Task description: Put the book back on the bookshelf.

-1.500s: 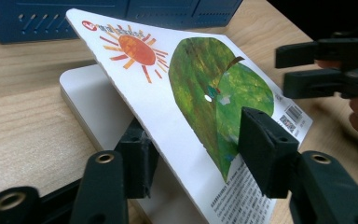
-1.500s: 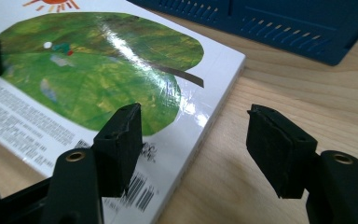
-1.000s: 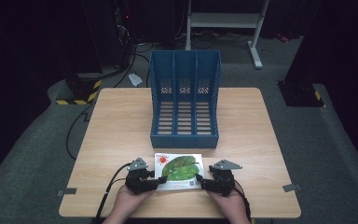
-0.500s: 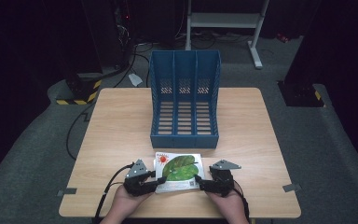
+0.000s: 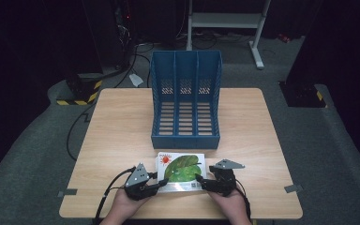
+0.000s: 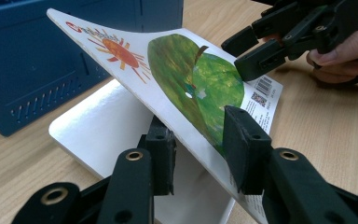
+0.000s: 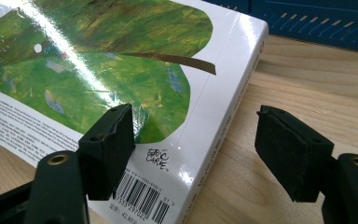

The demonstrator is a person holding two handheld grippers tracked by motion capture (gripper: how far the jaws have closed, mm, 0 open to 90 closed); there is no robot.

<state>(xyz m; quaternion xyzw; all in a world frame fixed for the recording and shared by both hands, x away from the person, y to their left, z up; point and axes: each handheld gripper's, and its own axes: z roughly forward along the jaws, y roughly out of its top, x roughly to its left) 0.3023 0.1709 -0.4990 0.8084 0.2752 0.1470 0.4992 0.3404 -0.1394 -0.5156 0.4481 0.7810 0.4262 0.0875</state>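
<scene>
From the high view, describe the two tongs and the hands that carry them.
Both the left tongs and the right tongs are black, each topped by a grey three-cornered plate. Their jaws are blocky black pads on arms with brass-ringed holes. A black cable trails from the left one. Both hands are bare, with no sleeves in view.

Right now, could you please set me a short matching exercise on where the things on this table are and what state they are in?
Things:
1. book cover
2. blue file rack
3. left tool
4. right tool

States:
A. stands upright, beyond the book
B. open, astride the book's spine corner
C. lifted at a slant off the pages
D. shut on the cover's edge

Pairs: 1-C, 2-A, 3-D, 4-B
</scene>
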